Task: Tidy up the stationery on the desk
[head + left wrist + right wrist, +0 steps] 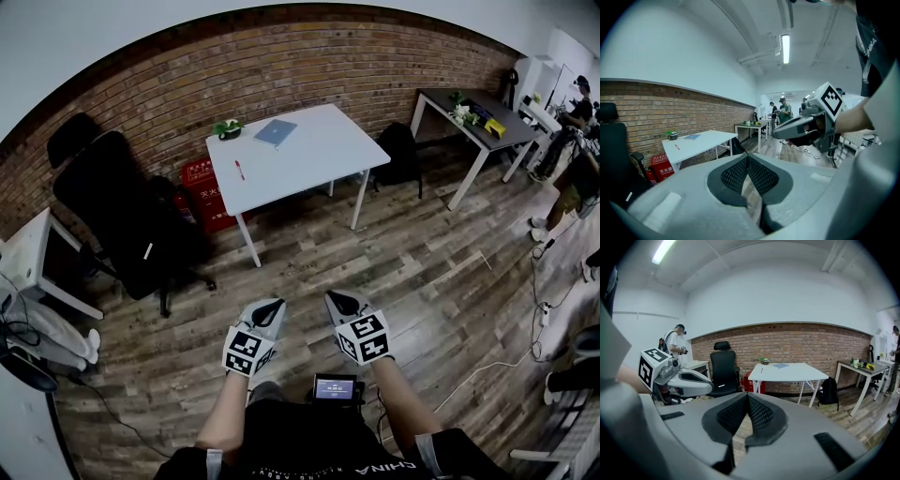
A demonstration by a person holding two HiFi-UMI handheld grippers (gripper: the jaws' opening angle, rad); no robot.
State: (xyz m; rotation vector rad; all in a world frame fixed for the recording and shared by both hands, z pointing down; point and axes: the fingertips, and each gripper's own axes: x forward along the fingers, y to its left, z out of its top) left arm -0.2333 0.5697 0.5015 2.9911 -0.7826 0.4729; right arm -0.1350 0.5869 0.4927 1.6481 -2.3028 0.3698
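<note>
While the left gripper (pixel 270 307) and right gripper (pixel 337 300), fingers pressed together and empty, hang well short of the white rectangular worktop (pixel 314 155), best walk closer before opening them.

The floor (pixel 309 272) runs open up to the desk (pixel 328 155) front edge. A chair (pixel 122 216) crowds the left approach; a red box (pixel 202 192) sits beside the desk's left leg. A backpack (pixel 398 155) stands off the right corner. The desk is clear along front and right (pot (pixel 228 129), notebook (pixel 275 131) and pen (pixel 240 170) keep to the back and left).
</note>
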